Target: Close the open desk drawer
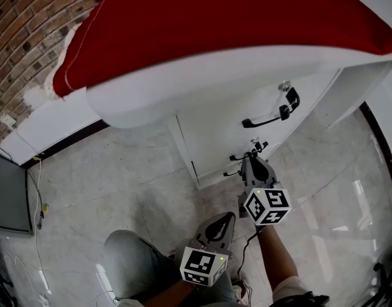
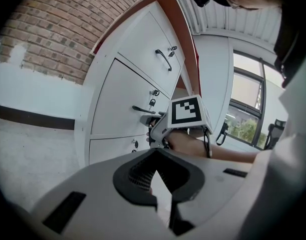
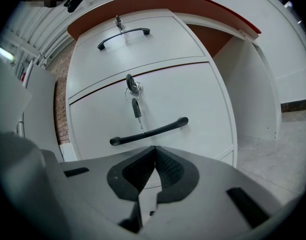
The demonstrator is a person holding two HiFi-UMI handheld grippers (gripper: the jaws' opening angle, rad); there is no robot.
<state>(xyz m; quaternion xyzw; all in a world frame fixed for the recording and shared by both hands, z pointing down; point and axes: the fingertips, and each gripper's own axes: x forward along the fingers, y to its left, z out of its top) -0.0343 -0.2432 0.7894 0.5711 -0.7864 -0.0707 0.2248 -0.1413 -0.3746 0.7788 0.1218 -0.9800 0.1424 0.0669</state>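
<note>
Nearest the person, the left gripper (image 2: pixel 155 156) was held back low beside a knee in grey cloth (image 1: pixel 128 261). Its ribbed black pads met at the tips with nothing between them, and it took no part in the work. Ahead of it, the right gripper (image 3: pixel 154 154) was likewise pressed shut and empty, and pointed squarely at the white, flat-fronted middle desk drawer (image 3: pixel 192 99), which is the task's object. Its tips were aimed just below the drawer's long black bar handle (image 3: pixel 149 131). No view let us confirm whether they touched the panel. A dark key on a ring (image 3: pixel 136 106) hung from the lock just above that handle. A thin reddish seam separated this front from the white top drawer (image 3: pixel 157 46) above. From the left gripper view the middle front appeared nearly level with its neighbours, so we could not settle how far out it stood. In our judgement the step in hand was the push itself, at or near its end. The next move called for straight pressure along the drawer's travel, applied centrally under the handle and clear of the key. Beyond lay the red curved desktop (image 1: pixel 234 11) and a brick wall (image 1: pixel 29 37).
</note>
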